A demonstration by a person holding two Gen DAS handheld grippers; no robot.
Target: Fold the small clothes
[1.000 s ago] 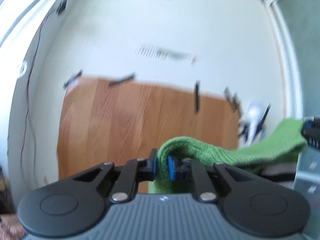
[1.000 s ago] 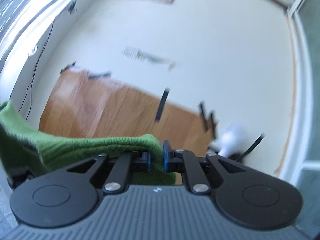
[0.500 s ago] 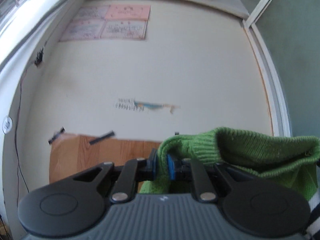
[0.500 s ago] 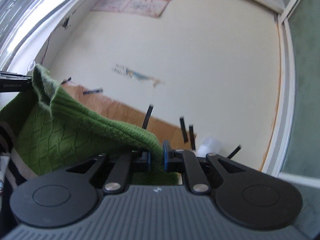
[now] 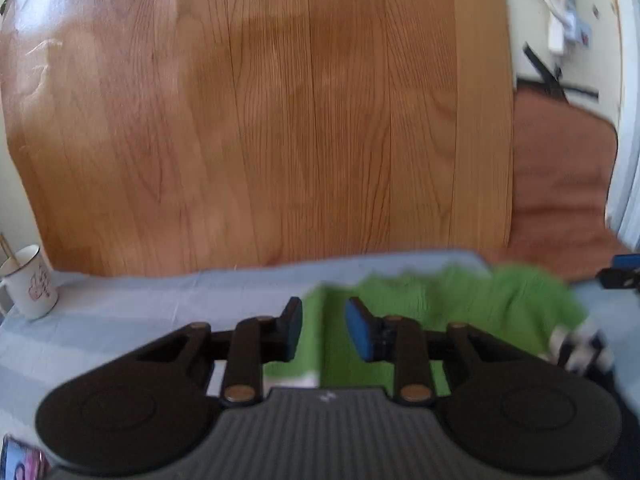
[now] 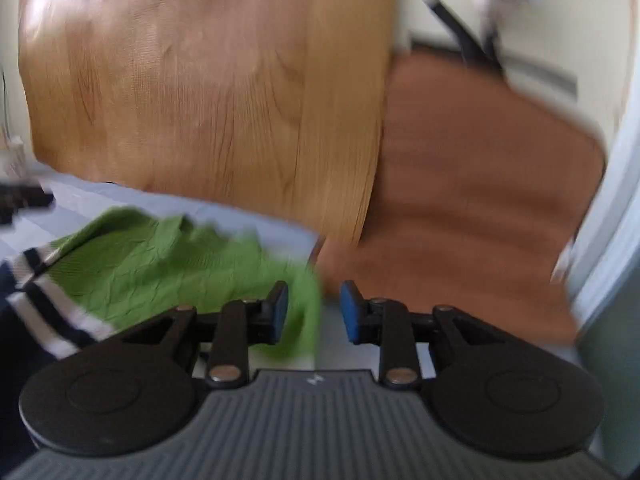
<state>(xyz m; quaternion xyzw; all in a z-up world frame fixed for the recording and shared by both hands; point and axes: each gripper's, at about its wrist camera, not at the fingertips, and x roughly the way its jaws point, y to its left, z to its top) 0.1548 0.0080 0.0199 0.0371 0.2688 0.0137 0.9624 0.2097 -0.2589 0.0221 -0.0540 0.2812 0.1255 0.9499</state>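
The green knitted garment (image 5: 460, 300) lies crumpled on a pale blue-grey cloth surface (image 5: 132, 312), in front of an upright wooden board (image 5: 280, 120). In the left wrist view it spreads from the middle of the frame toward 3 o'clock; in the right wrist view it (image 6: 168, 264) fills the area toward 9 o'clock. Motion blur softens its edges, so its outline and any fold in it are hard to read.

A black-and-white striped band (image 6: 44, 312) runs along the garment's edge at 8 o'clock in the right view; it seems to be a trim of the same piece, though the blur leaves that unsure. The lower part of the garment is hidden behind both gripper bodies.

The left gripper (image 5: 323, 330) has just been opening: its blue pads stand apart, with green knit visible in the gap but neither pad pressing it. The right gripper (image 6: 313, 312) has likewise just been parting; the garment's edge sits by its left pad, and the gap is otherwise free.

A white enamel mug (image 5: 30, 282) stands at 9 o'clock in the left view, partly cut by the frame. A reddish-brown cushion (image 6: 480, 200) lies toward 2 o'clock in the right view. A dark tip with a blue pad (image 5: 620, 270), cut off at 3 o'clock in the left view, is probably the other gripper.
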